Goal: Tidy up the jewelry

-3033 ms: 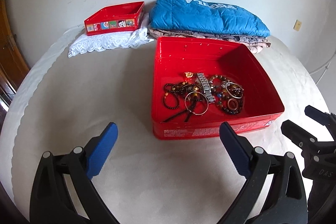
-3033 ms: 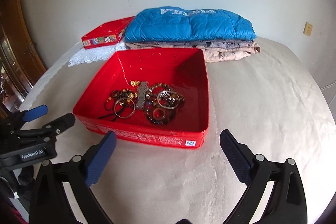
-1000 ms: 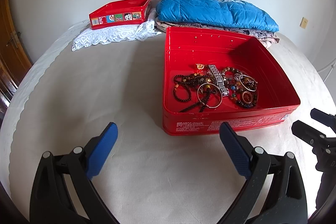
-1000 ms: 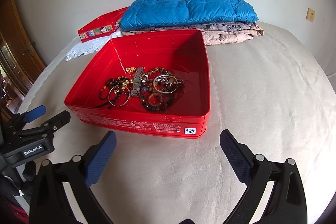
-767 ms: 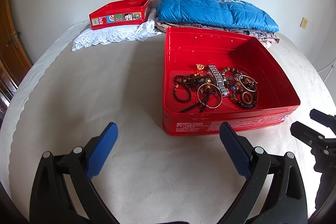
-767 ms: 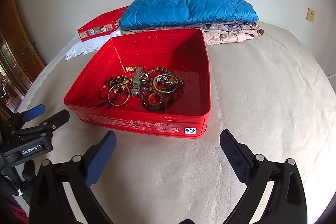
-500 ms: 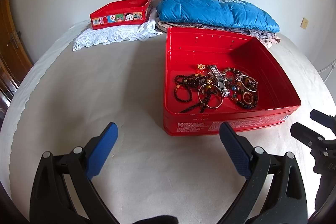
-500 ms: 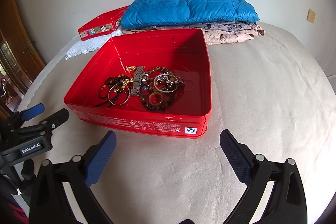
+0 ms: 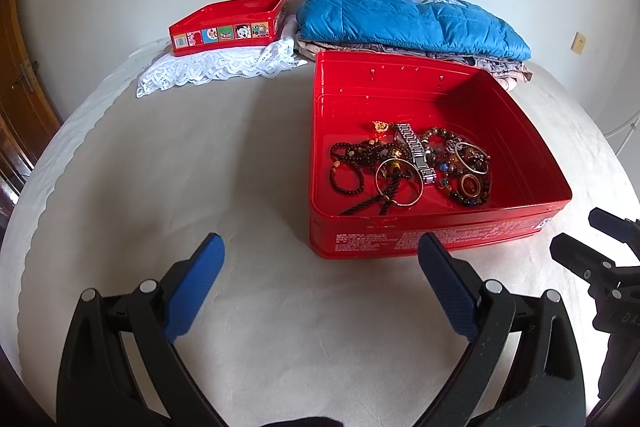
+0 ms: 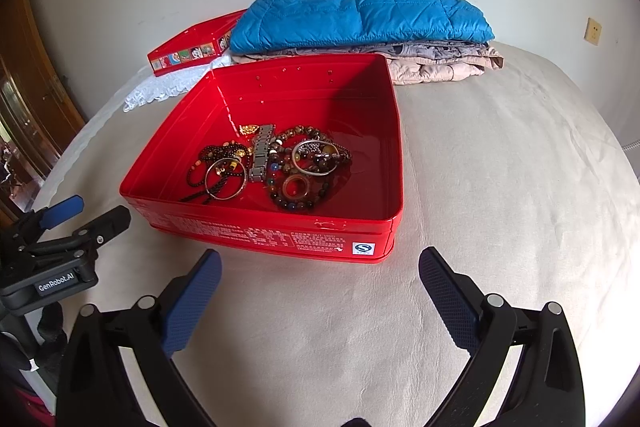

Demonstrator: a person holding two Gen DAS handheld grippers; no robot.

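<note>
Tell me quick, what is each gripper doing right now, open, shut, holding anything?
Left gripper: open, holding nothing, short of the large red metal tin.
Right gripper: open, holding nothing, short of the same tin.

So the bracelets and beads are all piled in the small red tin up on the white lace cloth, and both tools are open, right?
Not quite. The jewelry lies in the big red tin on the bed nearer the tools, as the right wrist view shows. The small red tin on the white lace cloth shows no jewelry. Both the left tool and the right tool are open.
</note>
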